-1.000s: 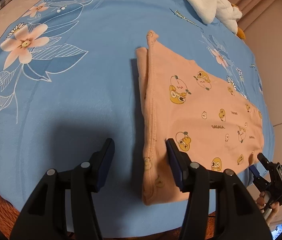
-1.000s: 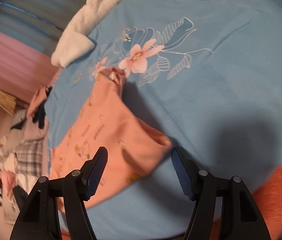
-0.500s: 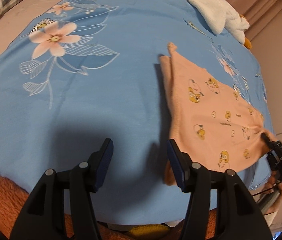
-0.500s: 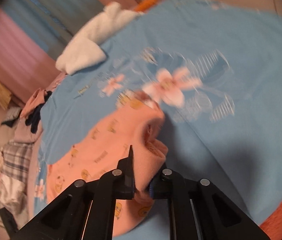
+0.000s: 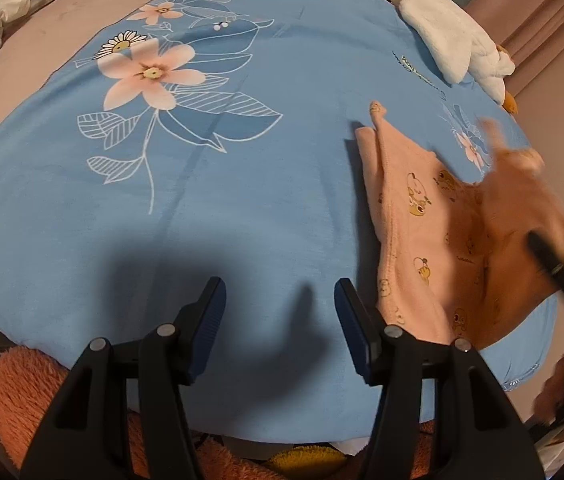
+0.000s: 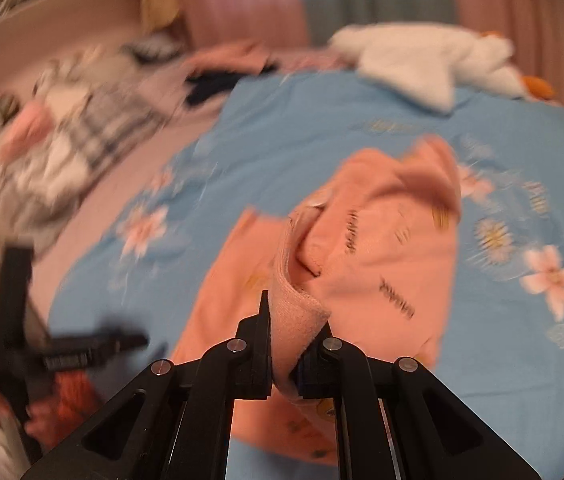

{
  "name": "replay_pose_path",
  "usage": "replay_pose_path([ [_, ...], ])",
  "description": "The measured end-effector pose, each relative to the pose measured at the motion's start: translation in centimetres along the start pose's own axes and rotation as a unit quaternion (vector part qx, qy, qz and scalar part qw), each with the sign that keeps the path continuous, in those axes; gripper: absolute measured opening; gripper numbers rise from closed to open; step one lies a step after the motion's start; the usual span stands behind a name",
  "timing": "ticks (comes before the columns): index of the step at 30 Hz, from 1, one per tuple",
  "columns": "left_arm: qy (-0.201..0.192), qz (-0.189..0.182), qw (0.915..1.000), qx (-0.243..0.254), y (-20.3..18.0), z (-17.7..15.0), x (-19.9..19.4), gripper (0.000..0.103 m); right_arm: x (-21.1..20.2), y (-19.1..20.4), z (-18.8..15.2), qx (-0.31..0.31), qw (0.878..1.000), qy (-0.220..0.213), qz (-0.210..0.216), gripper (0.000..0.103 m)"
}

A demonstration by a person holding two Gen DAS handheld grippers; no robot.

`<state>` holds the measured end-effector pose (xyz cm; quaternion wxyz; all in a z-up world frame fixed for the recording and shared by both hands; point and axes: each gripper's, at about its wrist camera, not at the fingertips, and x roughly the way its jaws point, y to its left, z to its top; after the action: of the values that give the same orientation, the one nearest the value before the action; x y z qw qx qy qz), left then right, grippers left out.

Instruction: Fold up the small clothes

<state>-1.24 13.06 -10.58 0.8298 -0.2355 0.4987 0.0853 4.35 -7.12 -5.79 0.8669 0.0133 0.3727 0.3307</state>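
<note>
A small peach garment with yellow duck prints point(image 5: 422, 236) lies on a blue floral blanket point(image 5: 209, 208), at the right of the left wrist view. My right gripper point(image 6: 296, 332) is shut on the garment's thick hem point(image 6: 294, 312) and lifts that side, so the cloth point(image 6: 382, 248) folds over itself. In the left wrist view the right gripper point(image 5: 558, 272) appears blurred at the far right with the raised cloth. My left gripper point(image 5: 279, 312) is open and empty over bare blanket, just left of the garment's near edge.
A white plush toy point(image 5: 454, 40) lies at the blanket's far right corner. A pile of plaid and mixed clothes point(image 6: 61, 148) sits on the pink bedsheet beyond the blanket. An orange fuzzy rug point(image 5: 21, 392) shows below the blanket's near edge.
My right gripper has closed on the garment's hem and lifted it up and over. My left gripper has drawn back to the left, off the garment, staying open.
</note>
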Motion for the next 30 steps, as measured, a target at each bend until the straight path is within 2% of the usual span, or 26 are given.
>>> replay_pose_path([
  [3,0.0,0.002,1.0,-0.001,0.2,0.0,-0.1,0.057,2.5,0.7,-1.2,-0.007,0.999,0.048,0.017,0.01],
  [6,-0.001,0.003,1.0,0.0,0.2,0.1,-0.3,0.057,4.2,0.7,-2.8,-0.005,0.996,0.085,0.008,0.01],
  [10,-0.006,-0.003,1.0,0.005,-0.3,0.7,-0.8,0.057,3.4,0.1,-3.3,0.022,0.995,0.093,0.034,0.014],
  [12,-0.015,-0.012,0.9997,0.014,-0.9,1.2,-1.5,0.057,2.0,-0.2,-3.3,0.026,0.995,0.089,0.046,0.03],
  [13,-0.021,-0.021,0.9993,0.021,-1.5,1.6,-1.9,0.057,1.4,-0.4,-3.4,0.029,0.995,0.083,0.048,0.048],
  [14,-0.025,-0.029,0.9989,0.026,-1.9,1.9,-2.2,0.057,0.3,-0.7,-3.5,0.035,0.995,0.07,0.054,0.058],
  [18,-0.024,-0.089,0.9947,0.047,-4.3,3.5,-2.3,0.06,-2.1,-2.2,-3.7,0.06,0.995,0.044,0.067,0.06],
  [22,0.004,-0.143,0.9867,0.077,-7.4,4.4,-0.6,0.063,-3.4,-4.5,-4.3,0.097,0.995,0.029,0.016,0.06],
  [24,0.026,-0.149,0.9841,0.093,-8.8,4.7,1.0,0.063,-3.7,-5.9,-4.7,0.122,0.992,0.03,0.002,0.06],
  [27,0.065,-0.135,0.9822,0.113,-11.2,4.8,4.0,0.063,-3.6,-7.5,-5.6,0.157,0.987,0.034,-0.009,0.06],
  [30,0.086,-0.132,0.9802,0.12,-12.5,4.8,6.0,0.062,-3.9,-8.4,-6.4,0.172,0.984,0.039,-0.018,0.06],
])
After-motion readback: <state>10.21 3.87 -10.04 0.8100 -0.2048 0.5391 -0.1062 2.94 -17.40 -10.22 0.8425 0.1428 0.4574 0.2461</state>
